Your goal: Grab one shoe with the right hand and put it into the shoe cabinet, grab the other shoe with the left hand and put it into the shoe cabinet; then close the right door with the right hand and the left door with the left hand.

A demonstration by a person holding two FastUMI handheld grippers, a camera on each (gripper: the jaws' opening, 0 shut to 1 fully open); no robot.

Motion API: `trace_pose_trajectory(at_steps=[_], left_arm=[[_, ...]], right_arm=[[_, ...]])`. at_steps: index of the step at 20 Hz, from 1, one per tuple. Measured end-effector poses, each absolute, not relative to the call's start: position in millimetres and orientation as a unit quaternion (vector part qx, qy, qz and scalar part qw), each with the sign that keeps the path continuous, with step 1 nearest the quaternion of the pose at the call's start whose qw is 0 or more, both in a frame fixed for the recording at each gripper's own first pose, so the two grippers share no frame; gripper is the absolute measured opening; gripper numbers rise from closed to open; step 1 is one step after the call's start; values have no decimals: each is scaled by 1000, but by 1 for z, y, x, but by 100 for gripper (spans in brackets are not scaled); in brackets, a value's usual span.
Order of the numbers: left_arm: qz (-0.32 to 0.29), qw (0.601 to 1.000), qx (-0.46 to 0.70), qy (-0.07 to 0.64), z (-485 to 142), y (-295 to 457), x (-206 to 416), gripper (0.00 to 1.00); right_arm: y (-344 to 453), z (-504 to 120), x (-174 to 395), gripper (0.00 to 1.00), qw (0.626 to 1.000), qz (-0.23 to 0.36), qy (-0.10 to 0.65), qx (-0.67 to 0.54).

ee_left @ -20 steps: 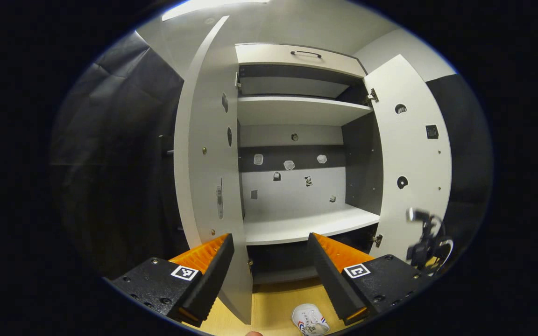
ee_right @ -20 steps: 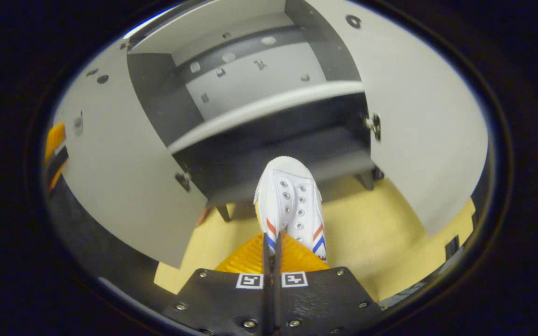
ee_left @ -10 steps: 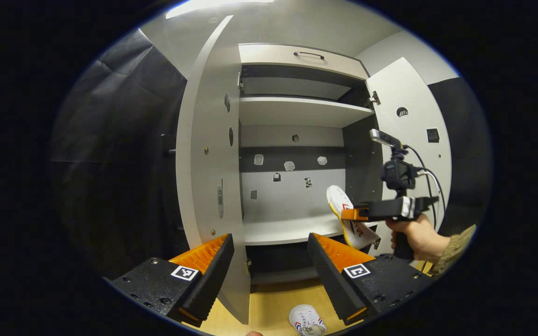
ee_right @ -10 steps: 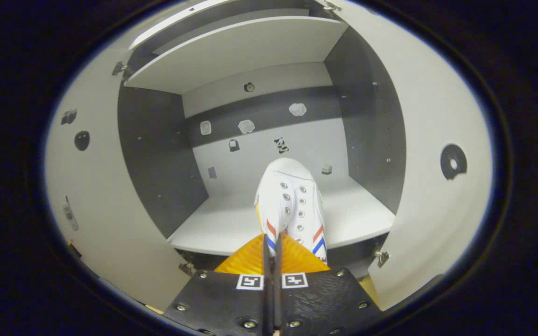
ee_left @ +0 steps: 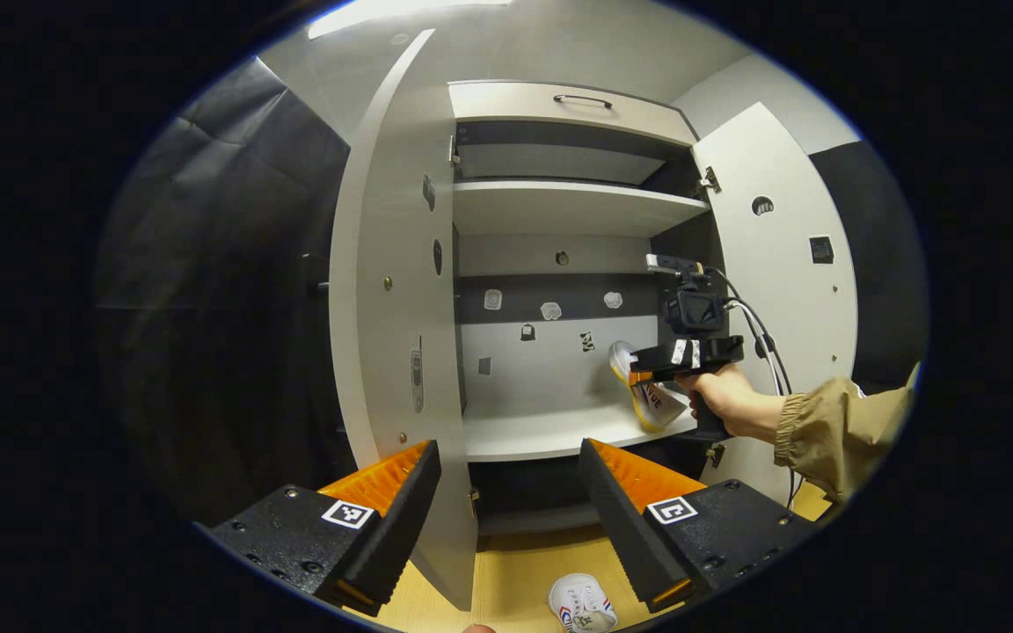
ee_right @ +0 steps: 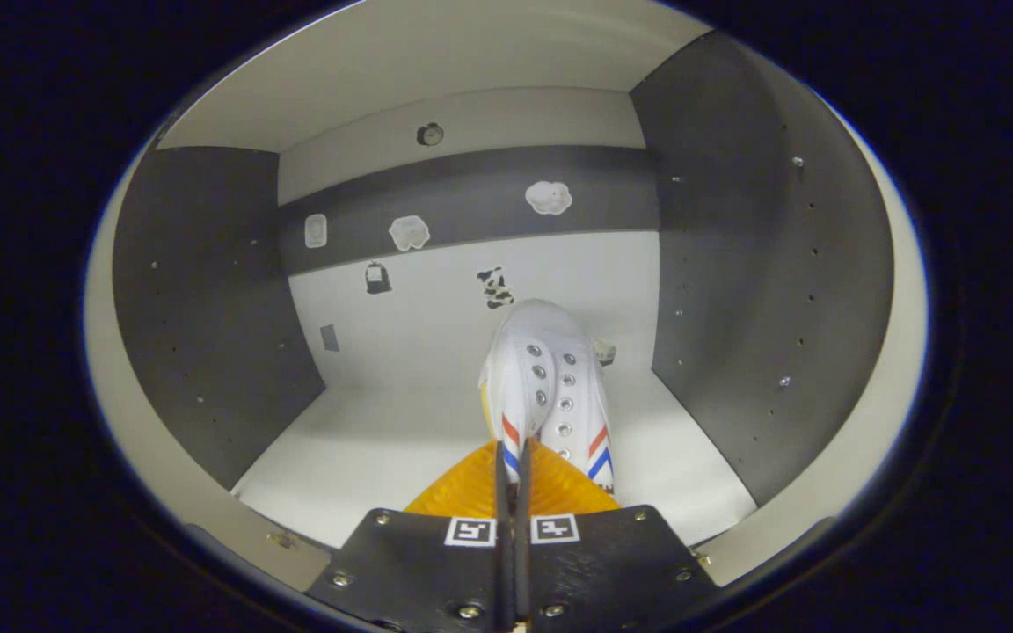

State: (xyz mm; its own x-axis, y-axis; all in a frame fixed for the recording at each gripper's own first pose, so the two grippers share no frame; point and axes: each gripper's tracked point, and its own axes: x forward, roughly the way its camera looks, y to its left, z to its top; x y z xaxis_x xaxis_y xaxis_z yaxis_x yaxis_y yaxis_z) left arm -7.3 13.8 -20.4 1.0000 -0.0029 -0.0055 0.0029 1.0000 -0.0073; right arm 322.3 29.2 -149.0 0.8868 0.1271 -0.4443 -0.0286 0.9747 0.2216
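Note:
A white shoe (ee_right: 550, 387) with red and blue stripes hangs toe-forward inside the cabinet, just above the middle shelf (ee_right: 383, 448). My right gripper (ee_right: 511, 453) is shut on its upper edge. In the left gripper view that same gripper (ee_left: 652, 376) and shoe (ee_left: 647, 403) sit at the right side of the middle shelf (ee_left: 542, 432), held by a hand (ee_left: 722, 400). The second white shoe (ee_left: 583, 607) lies on the floor in front of the cabinet. Above it my left gripper (ee_left: 508, 462) stands open and holds nothing.
Both cabinet doors stand open: the left door (ee_left: 388, 308) close beside my left finger, the right door (ee_left: 779, 290) behind the sleeve. An upper shelf (ee_left: 559, 207) and a drawer (ee_left: 572, 110) sit above. The floor (ee_left: 515, 571) is light wood.
My right gripper has carried the shoe up from the floor, forward and into the cabinet over the middle shelf. My left gripper has stayed nearly still and open.

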Motion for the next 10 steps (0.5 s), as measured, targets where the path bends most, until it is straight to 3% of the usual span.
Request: trace_pose_trajectory(at_steps=[7,10], left_arm=[[2,1000,1,3,-21,14,-6,97],[4,1000,5,3,-21,14,-7,97]], right_arm=[[18,-175,332,6,959,3,268,94],[19,-156,331,11,966,10,237,101]])
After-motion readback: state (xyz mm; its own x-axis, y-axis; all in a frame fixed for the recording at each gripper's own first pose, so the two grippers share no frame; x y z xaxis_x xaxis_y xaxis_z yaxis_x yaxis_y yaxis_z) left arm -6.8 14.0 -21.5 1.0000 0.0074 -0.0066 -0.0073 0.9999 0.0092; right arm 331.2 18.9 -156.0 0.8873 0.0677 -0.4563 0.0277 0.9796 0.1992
